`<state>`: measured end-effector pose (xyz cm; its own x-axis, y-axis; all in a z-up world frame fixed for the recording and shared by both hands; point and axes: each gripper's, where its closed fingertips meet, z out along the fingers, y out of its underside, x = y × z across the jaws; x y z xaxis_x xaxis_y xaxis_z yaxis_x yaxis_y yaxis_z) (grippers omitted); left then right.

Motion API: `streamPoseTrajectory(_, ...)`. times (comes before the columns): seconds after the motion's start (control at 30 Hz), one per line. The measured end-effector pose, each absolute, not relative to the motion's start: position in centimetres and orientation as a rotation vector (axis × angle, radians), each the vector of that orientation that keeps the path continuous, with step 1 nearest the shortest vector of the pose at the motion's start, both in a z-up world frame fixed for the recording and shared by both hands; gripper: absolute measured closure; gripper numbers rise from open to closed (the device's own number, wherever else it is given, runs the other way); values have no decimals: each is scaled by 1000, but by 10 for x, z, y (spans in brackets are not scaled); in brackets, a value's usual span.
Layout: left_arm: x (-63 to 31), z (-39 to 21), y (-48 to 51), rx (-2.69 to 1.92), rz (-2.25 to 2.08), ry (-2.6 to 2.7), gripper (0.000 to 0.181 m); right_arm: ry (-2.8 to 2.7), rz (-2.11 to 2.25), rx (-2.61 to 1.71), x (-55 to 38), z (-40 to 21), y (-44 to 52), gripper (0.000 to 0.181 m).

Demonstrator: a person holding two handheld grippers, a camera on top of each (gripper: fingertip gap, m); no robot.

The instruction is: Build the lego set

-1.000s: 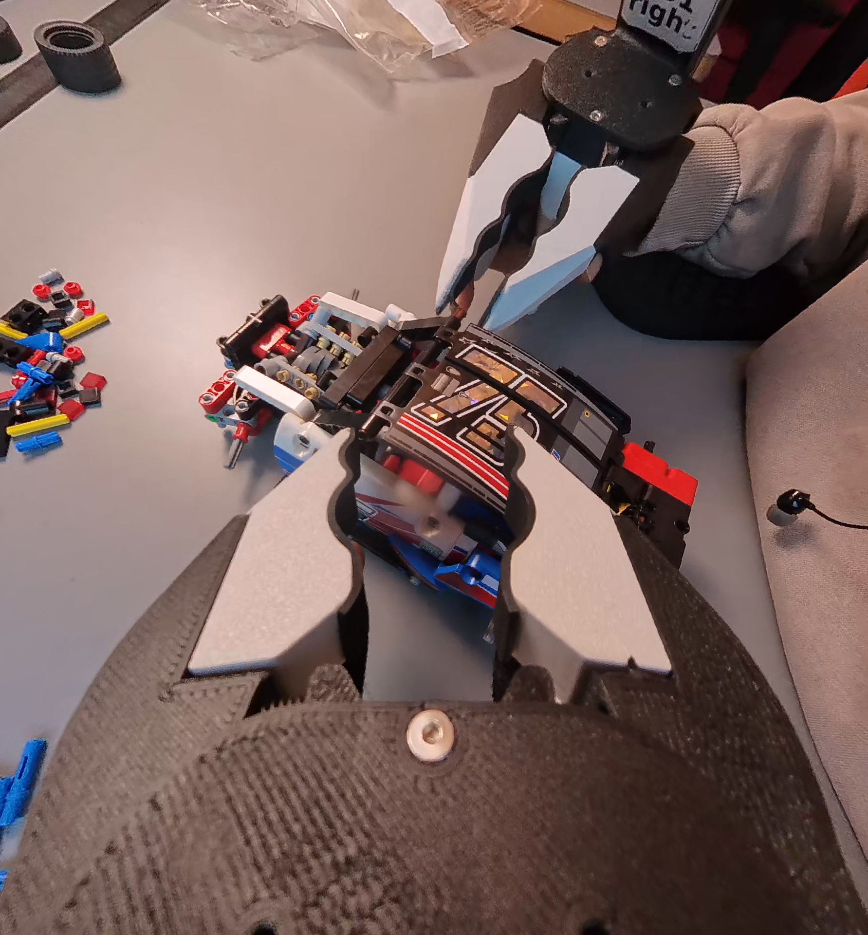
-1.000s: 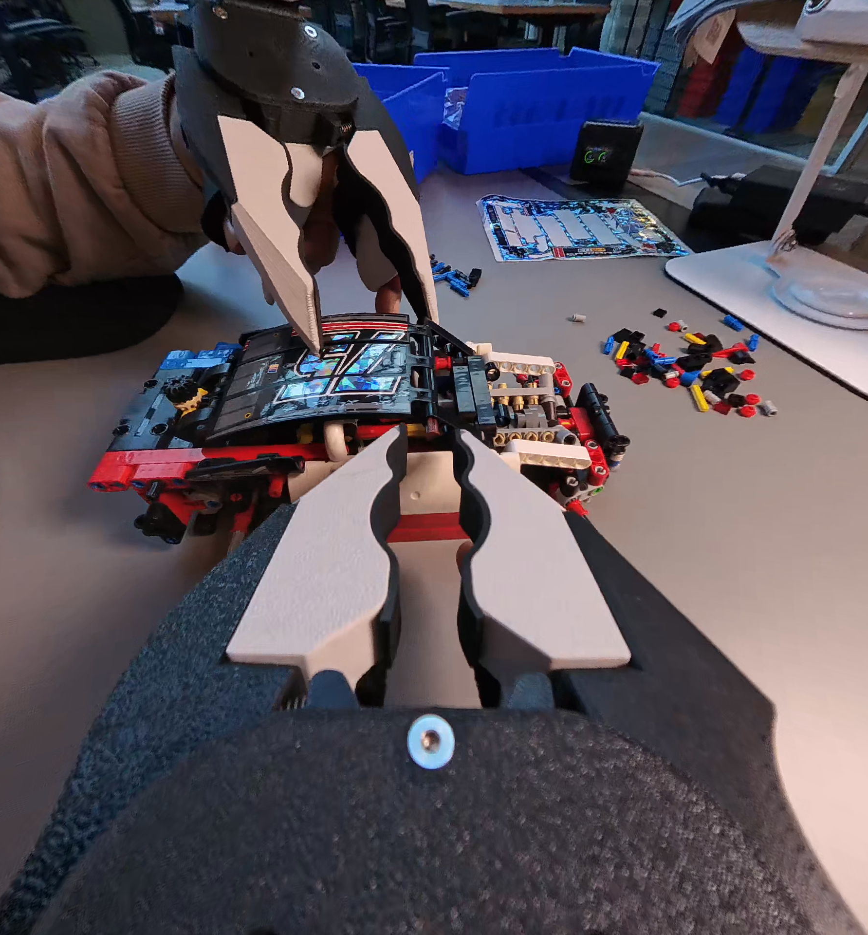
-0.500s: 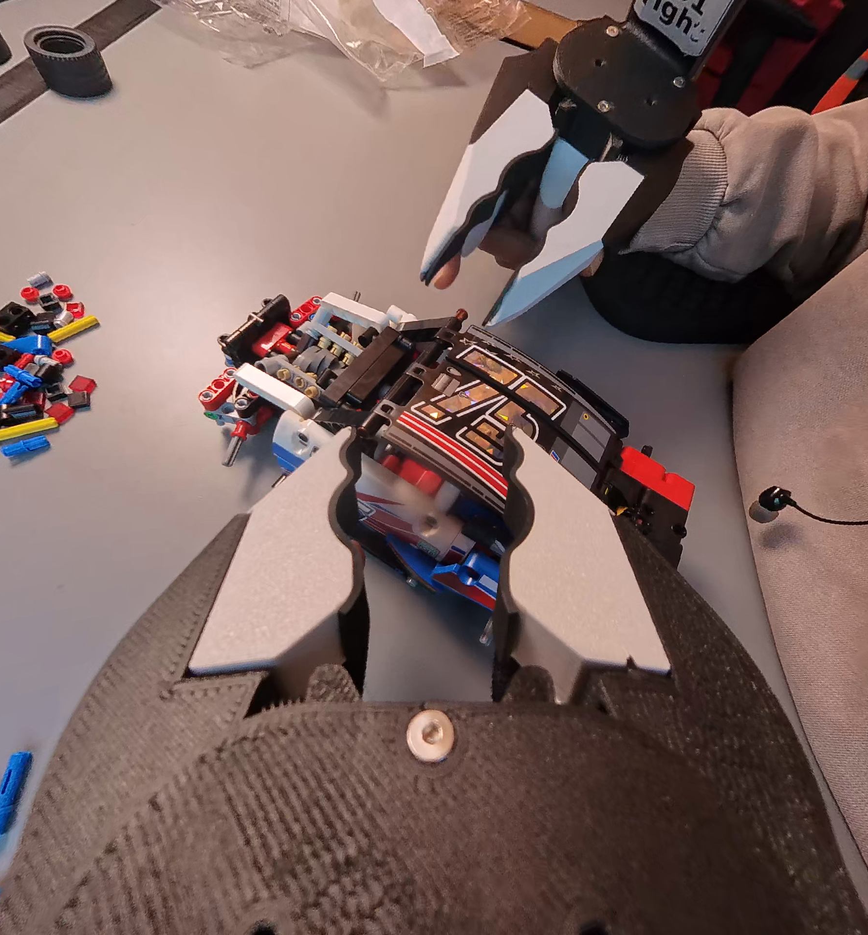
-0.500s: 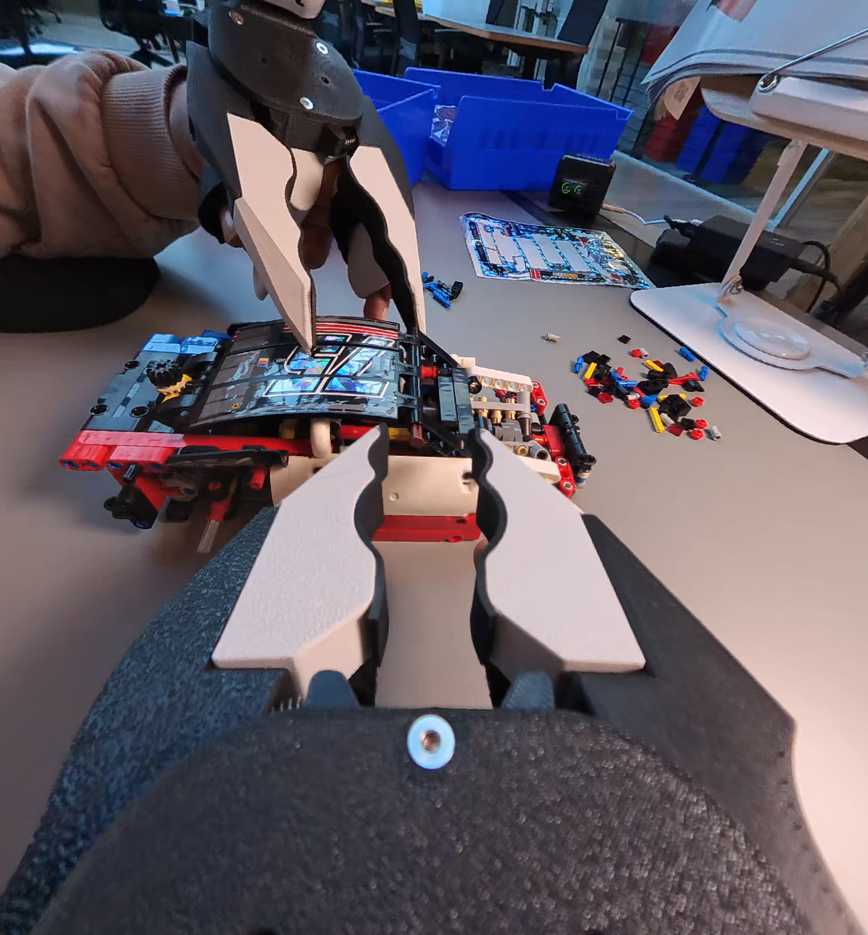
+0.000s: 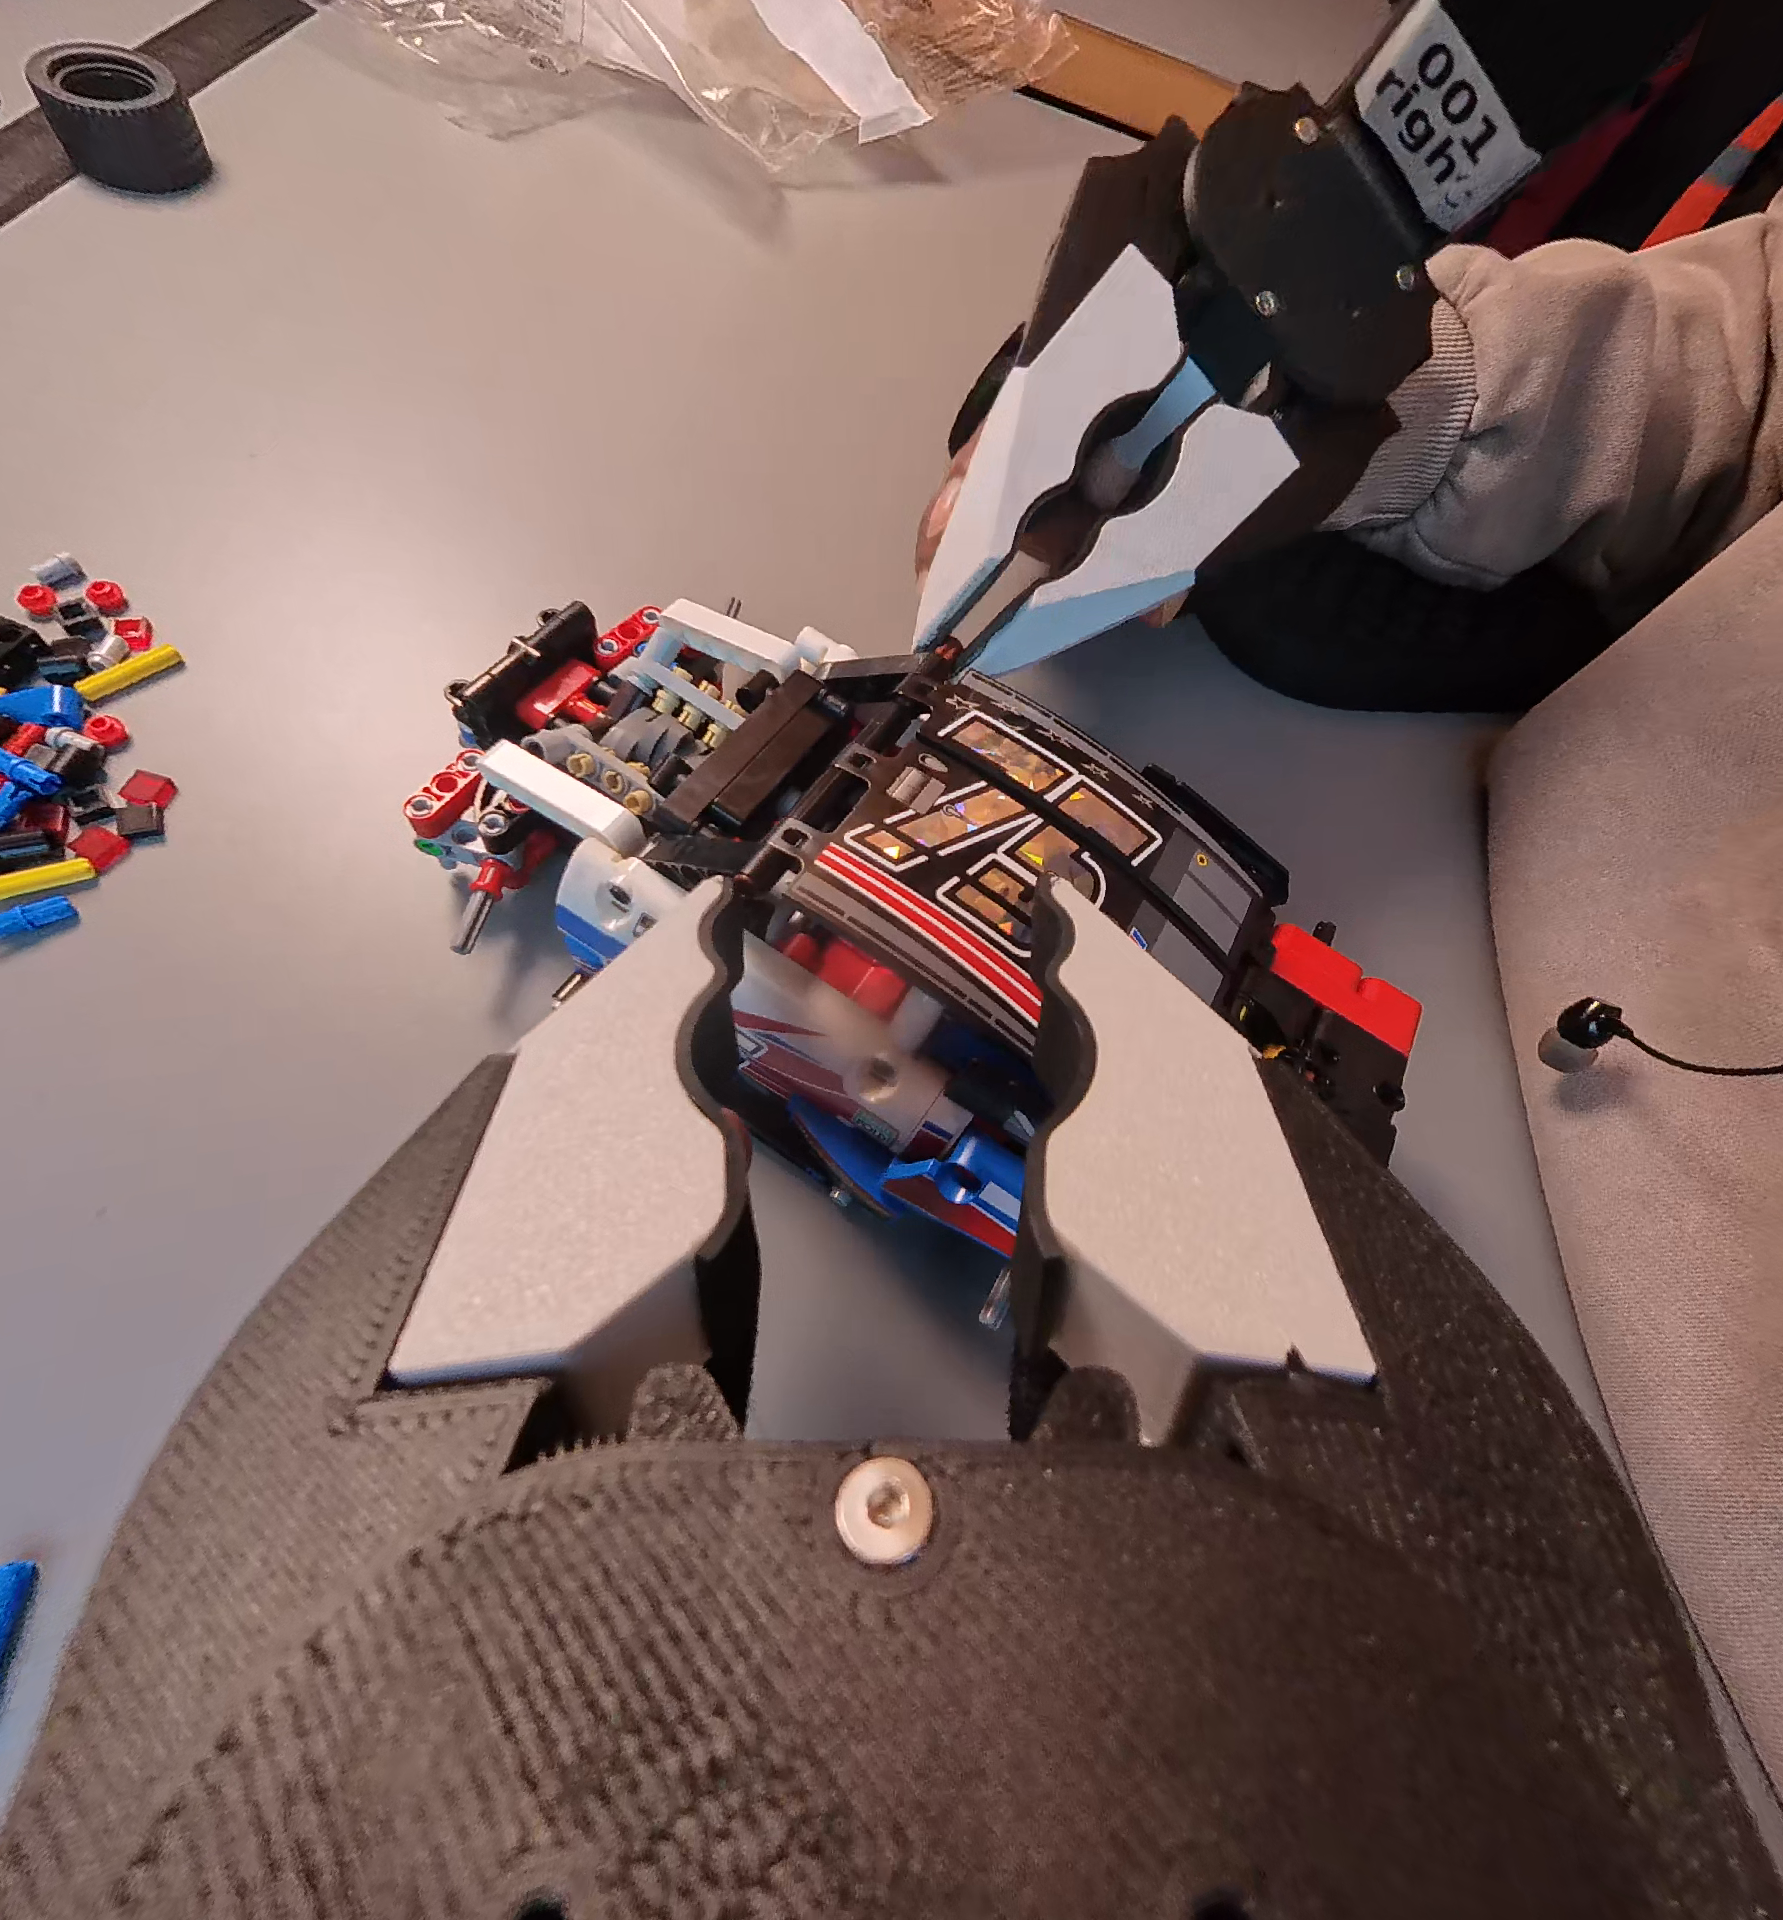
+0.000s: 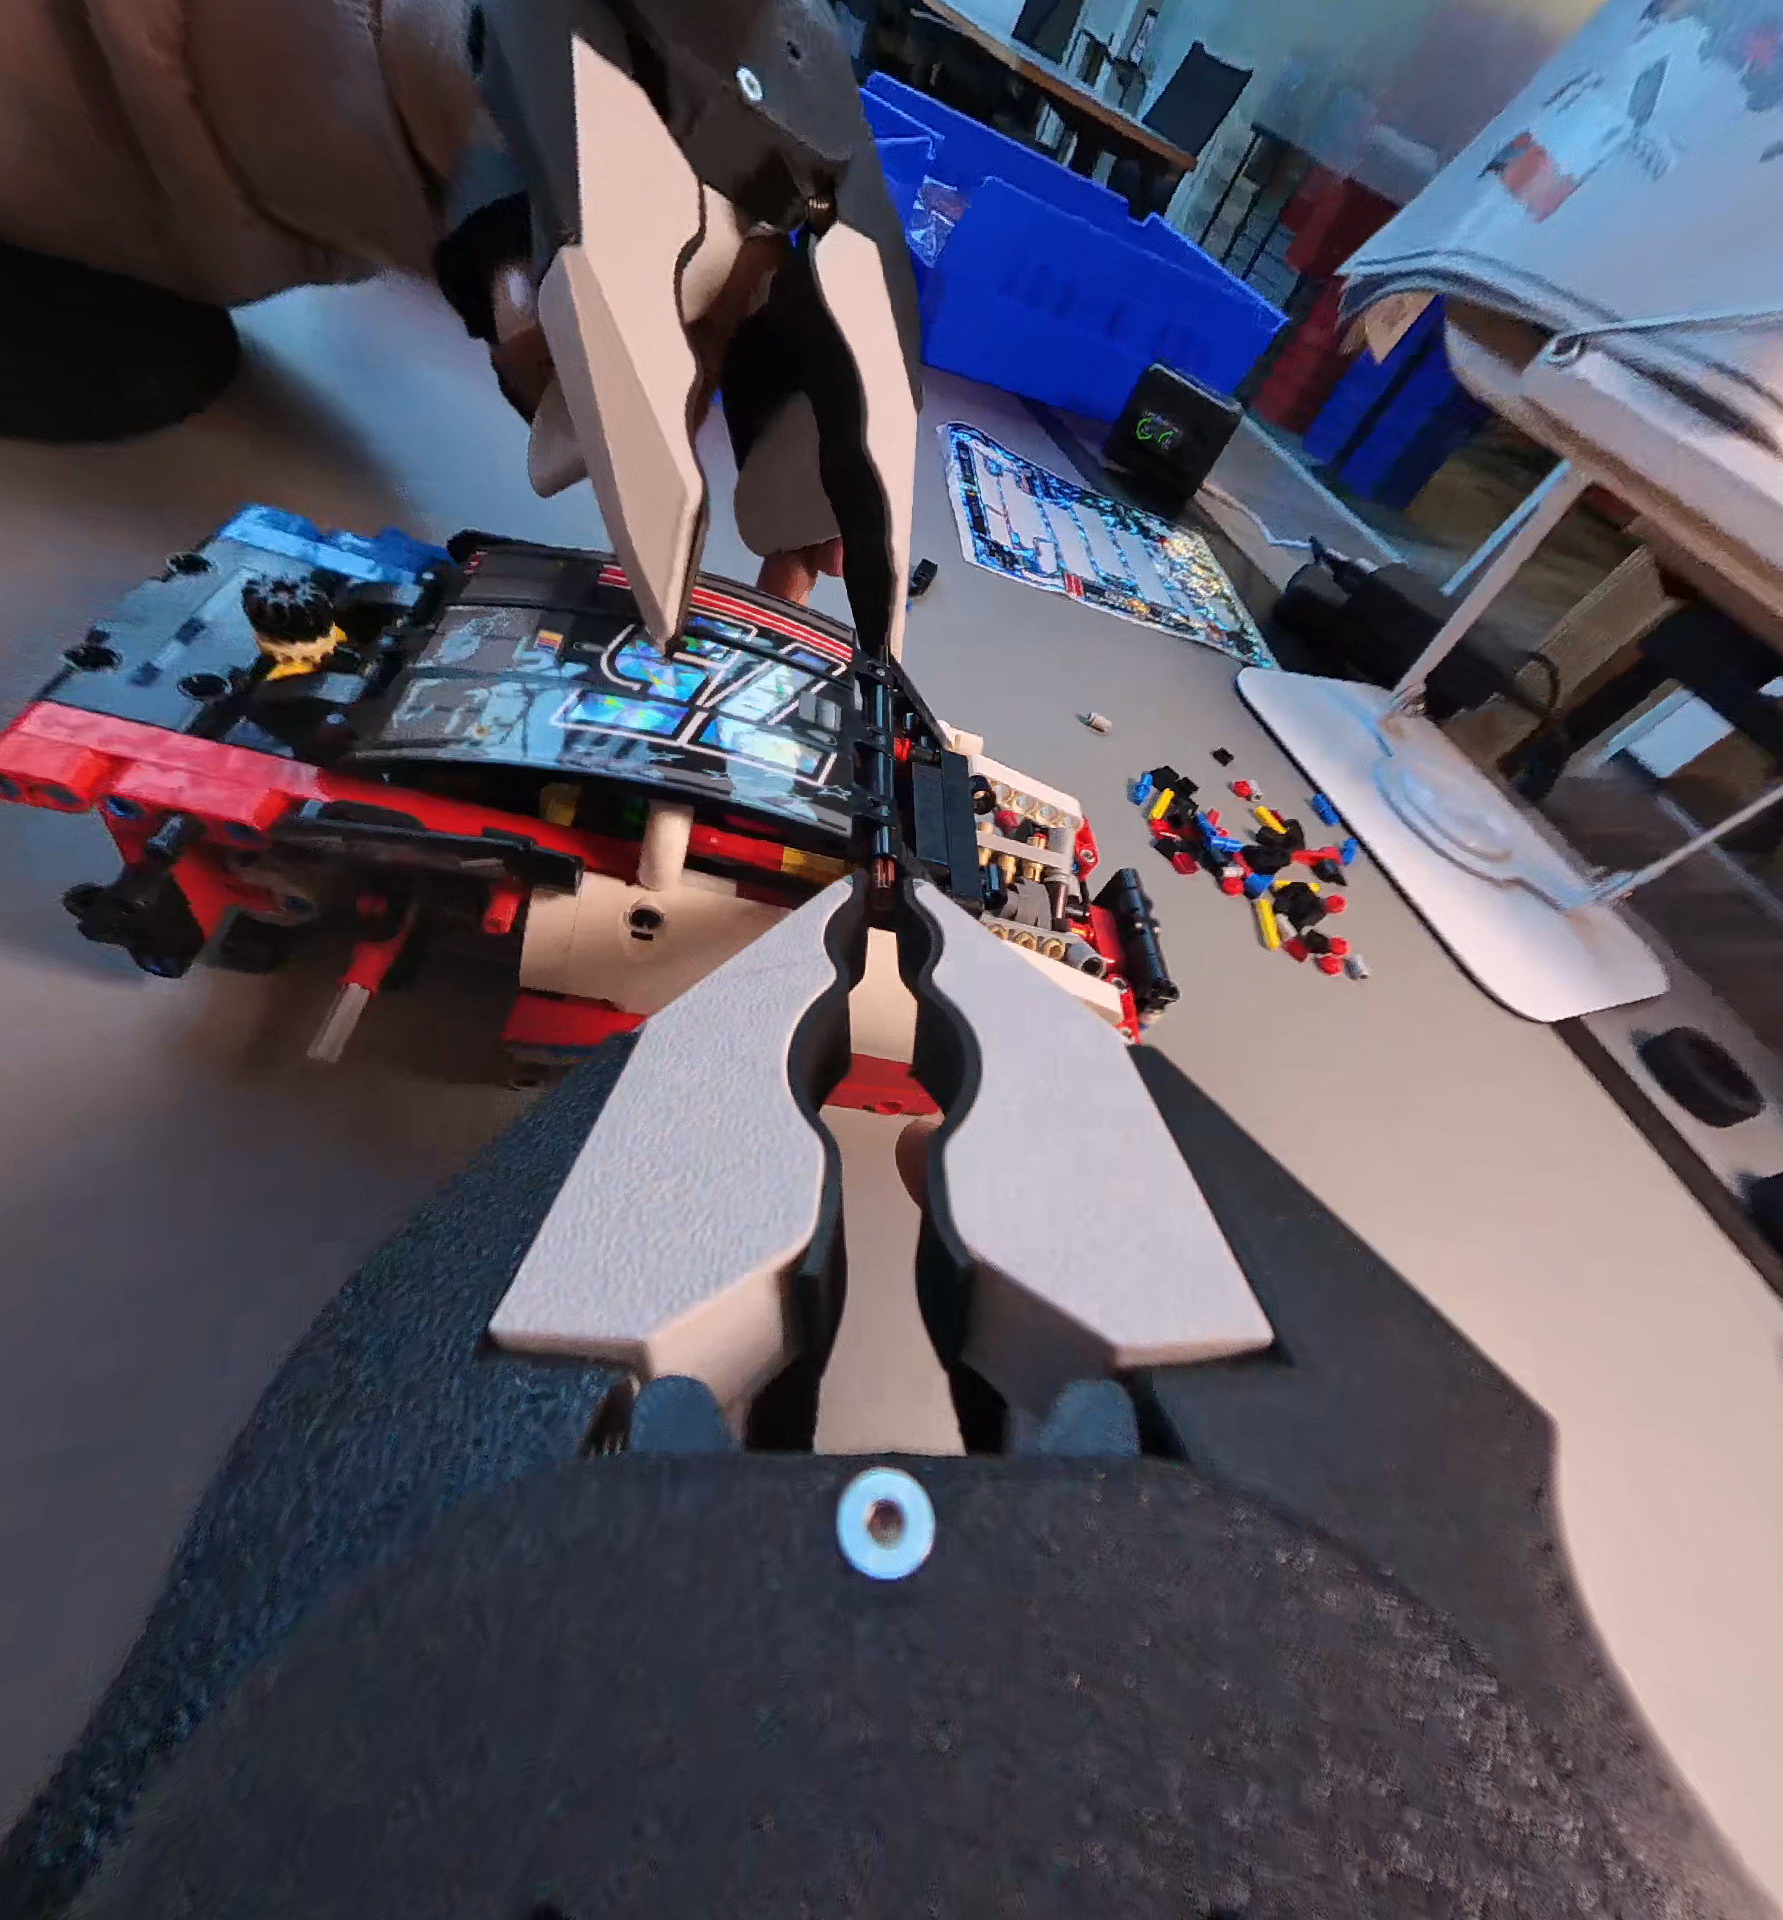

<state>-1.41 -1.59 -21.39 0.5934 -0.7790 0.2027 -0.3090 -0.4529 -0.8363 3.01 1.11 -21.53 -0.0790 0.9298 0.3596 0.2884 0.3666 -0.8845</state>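
Lego car (image 5: 928,883), half built on the desk (image 5: 347,416), looks light and stiff but snaps apart easily. Left hand-held gripper (image 5: 882,914) straddles its near side, jaws wide; farther off, right hand-held gripper (image 5: 954,649) is nearly closed on a thin pin at the roof hinge (hold the frame).

Red-black lego car (image 5: 928,862), holographic striped roof panel (image 6: 658,707).
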Motion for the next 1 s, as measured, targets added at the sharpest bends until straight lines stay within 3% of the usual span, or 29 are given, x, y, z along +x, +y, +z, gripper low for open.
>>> streamPoseTrajectory(0.33, -14, -214, -16, -2024, -751, 861, 127, -1603, 601, -980, 30, -215, 12, 179)
streamPoseTrajectory(0.47, -14, -214, -16, -2020, -749, 859, 128, -1625, 685, -1077, 36, -219, 10, 168)
streamPoseTrajectory(0.63, -13, -214, -16, -2018, -750, 859, 128, -1582, 762, -1114, 41, -213, 7, 181)
streamPoseTrajectory(1.0, -13, -214, -16, -2025, -748, 852, 127, -1585, 739, -1106, 35, -214, 10, 181)
